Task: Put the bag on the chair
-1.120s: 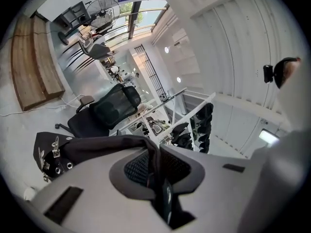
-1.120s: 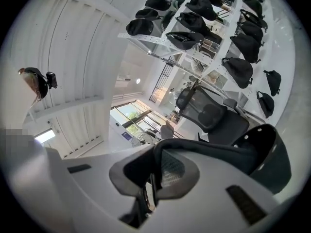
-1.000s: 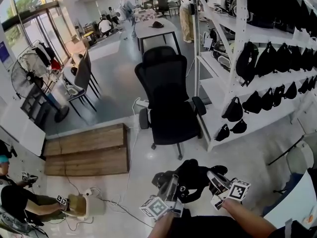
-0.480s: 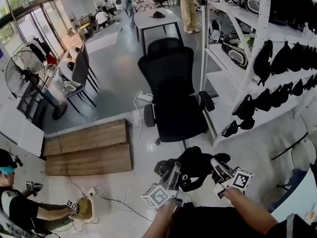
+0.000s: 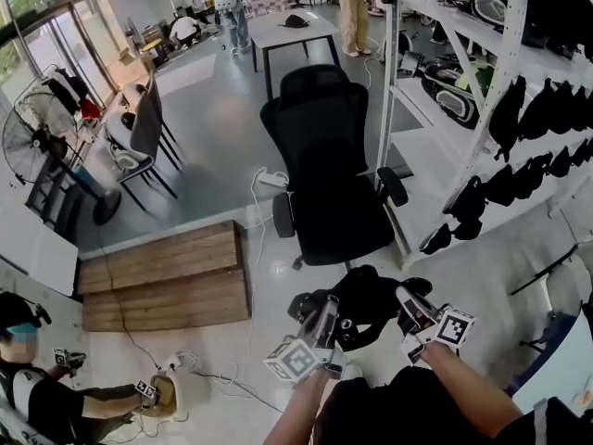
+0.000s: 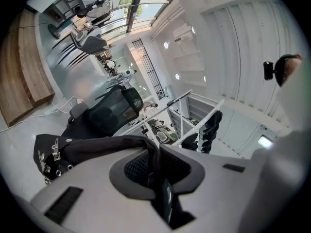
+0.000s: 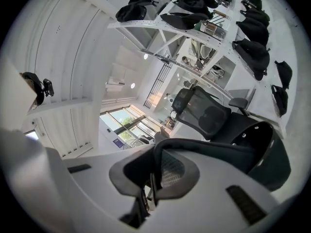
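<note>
A black bag hangs between my two grippers, low in the head view, just in front of the black office chair. My left gripper is shut on the bag's left strap. My right gripper is shut on the bag's right edge. In the left gripper view the chair stands beyond the bag, and in the right gripper view the chair shows past the bag's fabric. The chair's seat is bare.
A white shelf rack with several black bags stands right of the chair. A wooden platform lies on the floor at left. A person crouches at the bottom left. A fan and more chairs stand at the far left.
I have come nearer to the chair, which now sits closer to the held bag. Both grippers keep the same hold on the bag.
</note>
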The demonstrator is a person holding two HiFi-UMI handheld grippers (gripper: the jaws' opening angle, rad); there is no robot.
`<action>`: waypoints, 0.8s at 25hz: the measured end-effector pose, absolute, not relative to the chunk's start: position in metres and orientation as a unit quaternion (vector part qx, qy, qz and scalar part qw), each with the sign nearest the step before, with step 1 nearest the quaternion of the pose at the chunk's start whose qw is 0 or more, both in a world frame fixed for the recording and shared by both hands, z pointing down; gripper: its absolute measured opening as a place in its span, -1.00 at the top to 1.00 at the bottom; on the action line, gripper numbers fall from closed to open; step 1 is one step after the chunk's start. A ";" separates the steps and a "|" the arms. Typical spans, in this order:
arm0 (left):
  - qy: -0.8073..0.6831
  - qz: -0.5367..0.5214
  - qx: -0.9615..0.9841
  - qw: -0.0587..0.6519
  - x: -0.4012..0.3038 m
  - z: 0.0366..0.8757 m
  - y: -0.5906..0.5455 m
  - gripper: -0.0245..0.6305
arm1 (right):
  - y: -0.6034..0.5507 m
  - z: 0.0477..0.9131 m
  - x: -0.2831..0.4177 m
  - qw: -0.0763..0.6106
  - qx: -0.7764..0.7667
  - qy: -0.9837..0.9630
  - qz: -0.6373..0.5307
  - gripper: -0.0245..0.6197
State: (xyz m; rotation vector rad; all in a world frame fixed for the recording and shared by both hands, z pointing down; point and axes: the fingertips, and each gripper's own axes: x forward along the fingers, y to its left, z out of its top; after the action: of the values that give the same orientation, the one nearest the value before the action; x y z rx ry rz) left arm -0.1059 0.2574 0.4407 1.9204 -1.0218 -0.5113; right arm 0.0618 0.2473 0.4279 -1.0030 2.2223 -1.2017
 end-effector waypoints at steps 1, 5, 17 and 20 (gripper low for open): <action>-0.411 -0.205 0.773 0.437 -0.109 0.441 0.256 0.78 | 0.245 0.428 0.059 0.211 -0.361 0.800 -0.431 0.89; -0.413 -0.205 0.773 0.437 -0.120 0.442 0.253 0.78 | 0.244 0.427 0.050 0.204 -0.361 0.802 -0.430 0.89; -0.430 -0.217 0.759 0.438 -0.132 0.453 0.248 0.78 | 0.239 0.432 0.039 0.205 -0.345 0.804 -0.439 0.89; -0.435 -0.216 0.754 0.443 -0.132 0.458 0.245 0.78 | 0.237 0.437 0.041 0.202 -0.343 0.800 -0.449 0.89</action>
State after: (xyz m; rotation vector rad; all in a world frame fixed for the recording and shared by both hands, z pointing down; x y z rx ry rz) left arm -0.1315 0.2446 0.4576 1.8700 -1.0797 -0.5360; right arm 0.0406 0.2369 0.4370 -0.9562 2.2346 -1.2523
